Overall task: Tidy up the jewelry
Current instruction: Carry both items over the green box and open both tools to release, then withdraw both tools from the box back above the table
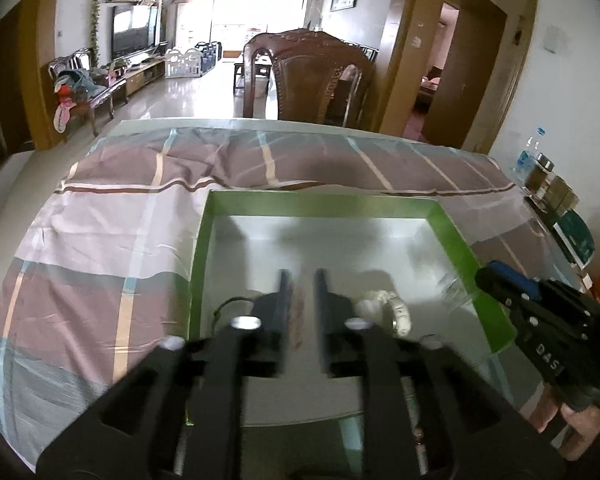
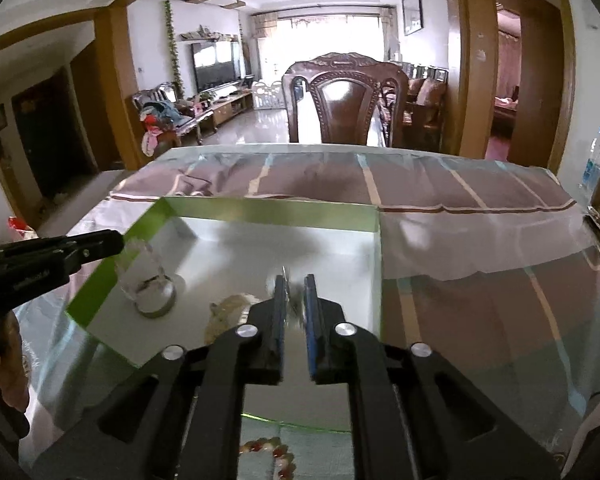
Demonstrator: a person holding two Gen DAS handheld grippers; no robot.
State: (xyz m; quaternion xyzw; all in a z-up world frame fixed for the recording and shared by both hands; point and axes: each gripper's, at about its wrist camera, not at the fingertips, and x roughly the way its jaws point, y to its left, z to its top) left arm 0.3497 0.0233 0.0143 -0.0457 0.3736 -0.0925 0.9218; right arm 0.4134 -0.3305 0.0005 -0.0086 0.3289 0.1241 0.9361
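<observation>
A green-walled box (image 1: 456, 236) (image 2: 100, 280) with a silvery floor lies on the striped cloth. My left gripper (image 1: 303, 280) hangs over its floor, jaws apart, with a blurred reddish strand (image 1: 298, 312) in the gap and no pad pressing on it. A white bracelet (image 1: 396, 312) lies just right of it. My right gripper (image 2: 294, 280) is also over the box with its jaws apart, and a blurred silvery piece (image 2: 296, 304) shows between them. A cream bracelet (image 2: 228, 308) and a clear bangle on a silver ring (image 2: 150, 284) lie to its left. Each gripper shows in the other's view (image 1: 496, 276) (image 2: 116, 242).
A red and white bead string (image 2: 268, 452) lies on the table (image 1: 100, 240) in front of the box. A carved wooden chair (image 2: 344, 104) stands behind the table. A water bottle (image 1: 528, 152) and jars (image 1: 540, 176) crowd the right edge. A person's hand (image 2: 8, 364) holds the left gripper.
</observation>
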